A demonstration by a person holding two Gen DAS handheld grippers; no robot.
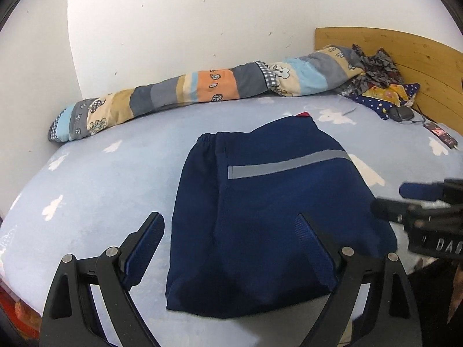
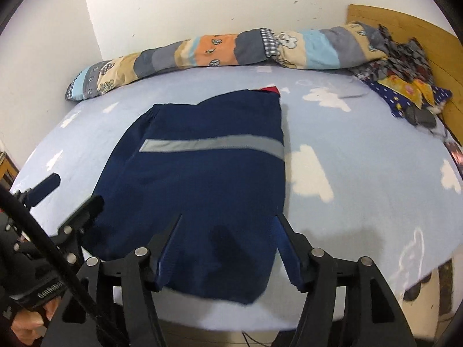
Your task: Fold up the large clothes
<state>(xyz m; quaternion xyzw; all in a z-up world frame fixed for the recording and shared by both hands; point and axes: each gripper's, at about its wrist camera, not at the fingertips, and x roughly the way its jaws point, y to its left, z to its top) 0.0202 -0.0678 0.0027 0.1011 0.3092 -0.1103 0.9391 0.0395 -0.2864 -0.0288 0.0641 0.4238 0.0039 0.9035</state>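
One navy garment point(image 1: 260, 217), folded to a compact rectangle, grey reflective stripe point(image 1: 289, 164) across the far half; lies mid-bed on the cloud-print sheet point(image 1: 101, 188). Likely soft, limp, light; best pinched at near corners or the folded edge. Left gripper point(image 1: 228, 248) and right gripper point(image 2: 228, 245): jaws wide apart, holding nothing, poised above near hem.

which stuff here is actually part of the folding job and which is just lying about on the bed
Part of the job:
navy garment, folded, with grey stripe
left gripper, open
right gripper, open

Just lying about:
rolled patchwork quilt
patterned clothes pile
glasses
wooden headboard
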